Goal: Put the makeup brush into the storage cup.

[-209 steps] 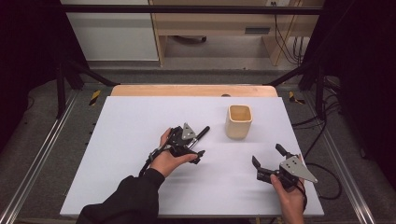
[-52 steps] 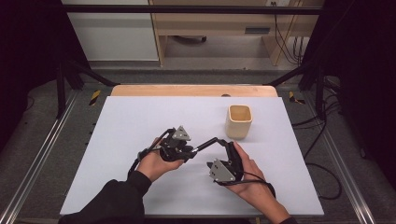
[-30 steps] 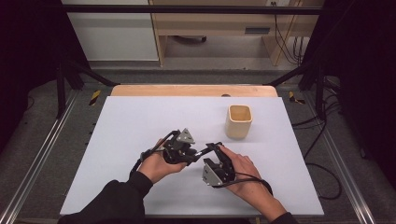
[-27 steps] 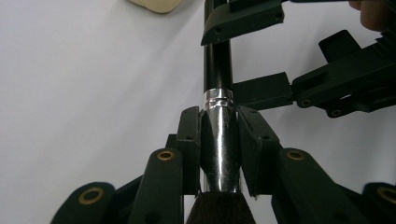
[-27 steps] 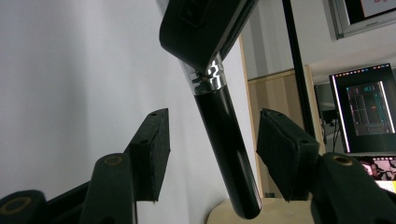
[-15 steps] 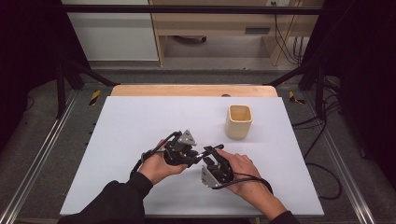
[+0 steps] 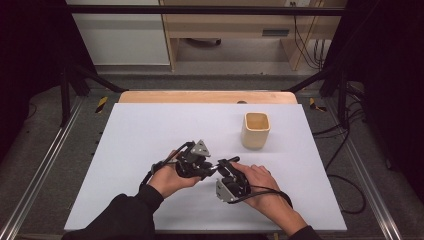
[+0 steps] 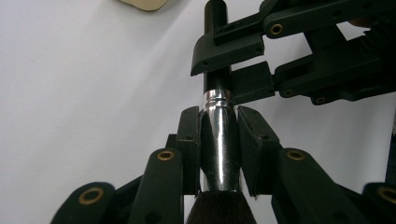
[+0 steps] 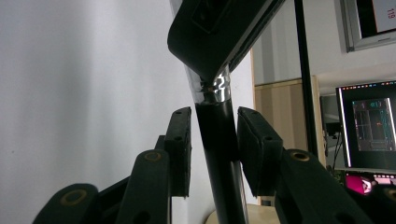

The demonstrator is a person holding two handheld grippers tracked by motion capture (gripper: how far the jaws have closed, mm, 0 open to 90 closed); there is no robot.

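Left gripper pinching one brush; right gripper closing round its handle.
Chrome ferrule, black handle, dark bristles (one wooden cup nearby).

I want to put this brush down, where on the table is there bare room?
The white table is bare left of the left gripper and along its far edge beside the wooden cup. It is crowded mid-table, where both grippers meet on the brush.
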